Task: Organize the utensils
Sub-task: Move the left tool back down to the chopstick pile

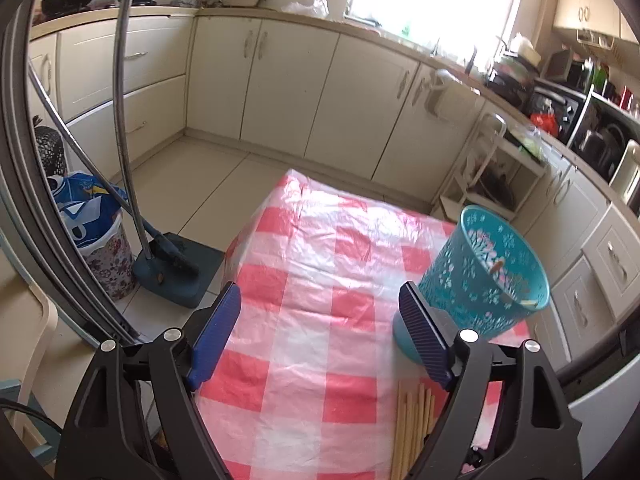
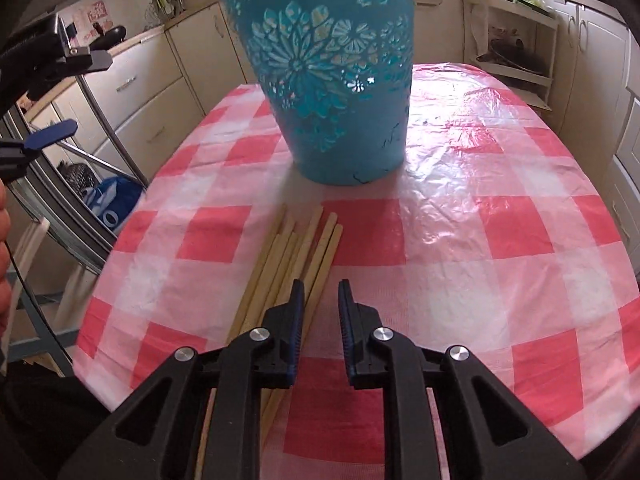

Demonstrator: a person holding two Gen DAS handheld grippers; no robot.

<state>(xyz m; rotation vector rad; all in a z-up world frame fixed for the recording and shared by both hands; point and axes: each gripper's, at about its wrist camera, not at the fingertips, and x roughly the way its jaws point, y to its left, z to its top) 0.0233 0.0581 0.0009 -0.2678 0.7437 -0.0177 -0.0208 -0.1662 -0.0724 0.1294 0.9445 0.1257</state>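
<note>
One teal basket (image 2: 336, 92) with cut-out flower patterns stands upright on the table (image 2: 500, 248), which is covered with a red and white checked plastic cloth; in the right wrist view it fills the upper centre of the frame, in the left wrist view it sits at the right, its open mouth showing. Just below it in the right wrist view lies one bundle of pale wooden chopsticks (image 2: 296, 256), about seven that I can count, though the lower ends are hidden behind the tool. They lie flat and side by side, long axis running from the bottom centre of the frame up toward the basket, their upper ends stopping just short of its base. The right gripper (image 2: 321, 292) hovers low over the near part of the bundle, its jaws a narrow gap apart with nothing between them, the left pad lying over the sticks. The left gripper (image 1: 320, 300) stands wide open and empty above the cloth at the lower centre of its own view, its right pad just beside the basket's base
</note>
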